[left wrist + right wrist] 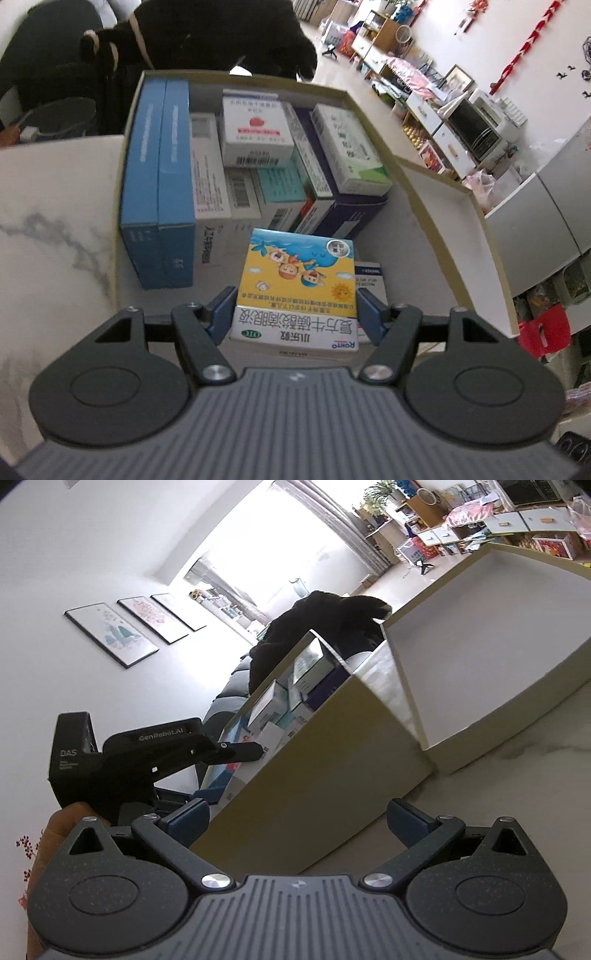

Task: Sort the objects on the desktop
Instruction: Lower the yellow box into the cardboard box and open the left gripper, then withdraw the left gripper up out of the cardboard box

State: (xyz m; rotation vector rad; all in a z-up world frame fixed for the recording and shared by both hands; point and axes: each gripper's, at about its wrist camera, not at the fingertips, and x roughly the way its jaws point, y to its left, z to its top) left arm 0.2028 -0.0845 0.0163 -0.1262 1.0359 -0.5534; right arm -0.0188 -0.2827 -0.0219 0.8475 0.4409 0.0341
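Left wrist view: the left gripper (pixel 297 308) clamps a small yellow and blue eye-drop carton (pixel 297 284), cartoon children printed on its face, blue pads (pixel 369 314) pressed against both of its sides. It hangs over the near, bare end of an open cardboard storage box (pixel 436 206) that sits on a white marbled tabletop (pixel 48 206). Farther in, the box is packed with medicine cartons: two tall blue boxes (pixel 159 184) stand on edge along the left wall, a white carton with a red strawberry mark (pixel 256 127) lies on top of the pile, and a white and green carton (pixel 349 151) rests on a dark navy box (pixel 351 214) to the right. Just behind the held carton's right corner, part of another white carton (pixel 369 280) shows, its label cut off. A dark garment (pixel 221 33) is heaped beyond the box's far wall.

Right wrist view: the right gripper (pixel 297 818) is released, its jaws standing wide apart with nothing between them, held low just outside the storage box's tan outer wall (pixel 325 771). The box's lid (pixel 480 672) lies upturned just beside it on the tabletop. The other gripper's black body (pixel 140 764) reaches over the box rim from the left, a hand (pixel 62 823) partly visible beneath it
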